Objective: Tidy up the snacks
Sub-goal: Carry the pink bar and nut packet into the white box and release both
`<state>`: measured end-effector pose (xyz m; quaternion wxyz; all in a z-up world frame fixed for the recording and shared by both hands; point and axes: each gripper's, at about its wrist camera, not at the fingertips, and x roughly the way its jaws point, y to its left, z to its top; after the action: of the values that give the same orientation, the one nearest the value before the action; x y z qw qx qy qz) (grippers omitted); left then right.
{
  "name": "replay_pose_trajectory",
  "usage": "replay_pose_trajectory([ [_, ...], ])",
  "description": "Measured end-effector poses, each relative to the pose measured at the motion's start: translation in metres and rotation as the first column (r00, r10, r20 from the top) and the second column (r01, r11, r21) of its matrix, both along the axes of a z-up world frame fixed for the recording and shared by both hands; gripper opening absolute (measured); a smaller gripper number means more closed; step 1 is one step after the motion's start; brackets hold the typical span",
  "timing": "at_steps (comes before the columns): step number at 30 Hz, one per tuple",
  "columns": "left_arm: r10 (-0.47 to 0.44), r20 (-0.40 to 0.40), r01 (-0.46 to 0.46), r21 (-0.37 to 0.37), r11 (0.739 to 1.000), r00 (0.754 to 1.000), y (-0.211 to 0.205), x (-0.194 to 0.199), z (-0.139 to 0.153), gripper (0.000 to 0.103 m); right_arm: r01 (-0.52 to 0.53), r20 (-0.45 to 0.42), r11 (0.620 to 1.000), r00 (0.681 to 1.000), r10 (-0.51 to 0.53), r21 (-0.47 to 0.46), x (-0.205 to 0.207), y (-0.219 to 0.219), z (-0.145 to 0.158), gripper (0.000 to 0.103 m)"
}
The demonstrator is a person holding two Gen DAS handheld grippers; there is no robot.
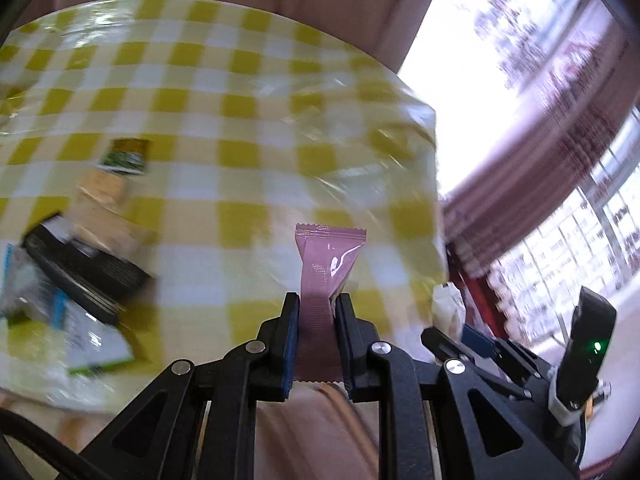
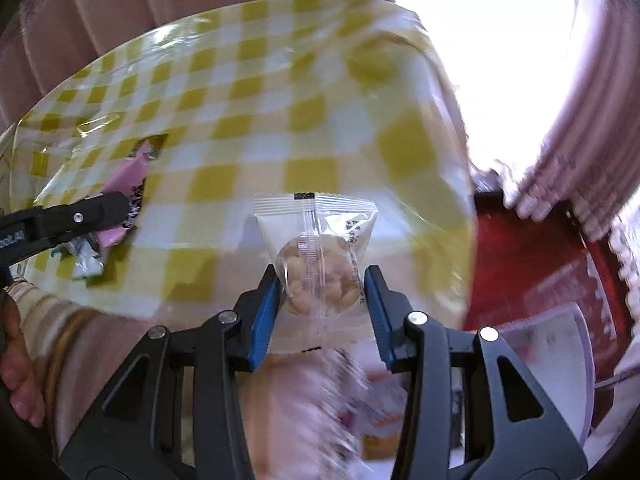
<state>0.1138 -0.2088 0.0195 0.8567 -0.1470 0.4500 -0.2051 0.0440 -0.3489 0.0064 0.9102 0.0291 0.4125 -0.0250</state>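
My left gripper (image 1: 318,304) is shut on a pink snack packet (image 1: 326,264) and holds it upright above the near edge of the yellow-checked table (image 1: 240,120). My right gripper (image 2: 322,284) is shut on a clear packet of small round biscuits (image 2: 318,256), held above the table's near right part. The left gripper also shows at the left of the right wrist view (image 2: 96,208) with the pink packet (image 2: 126,184). The right gripper shows at the lower right of the left wrist view (image 1: 452,320) with its pale packet.
Several snack packets lie at the table's left: a green-labelled one (image 1: 126,156), a tan one (image 1: 104,192), a black one (image 1: 84,268), and blue-and-white ones (image 1: 36,292). A red container (image 2: 532,264) stands right of the table, with a white piece (image 2: 556,344) in it. A bright window lies beyond.
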Motion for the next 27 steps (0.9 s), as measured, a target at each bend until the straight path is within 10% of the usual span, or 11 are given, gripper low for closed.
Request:
replay_pose_trajectory([
  [20,-0.356,-0.075,0.358,0.023,0.933,0.932,-0.138,-0.067,-0.012,0.019,0.283,-0.068,0.959,0.957,-0.282,-0.008,-0.083,-0.131,-0.024,0.048],
  [27,-0.371,-0.107,0.375,0.017,0.927,0.922,-0.145,-0.064,-0.019,0.038,0.303,-0.081,0.953,0.95,-0.302,0.005,-0.084,-0.138,-0.026,0.05],
])
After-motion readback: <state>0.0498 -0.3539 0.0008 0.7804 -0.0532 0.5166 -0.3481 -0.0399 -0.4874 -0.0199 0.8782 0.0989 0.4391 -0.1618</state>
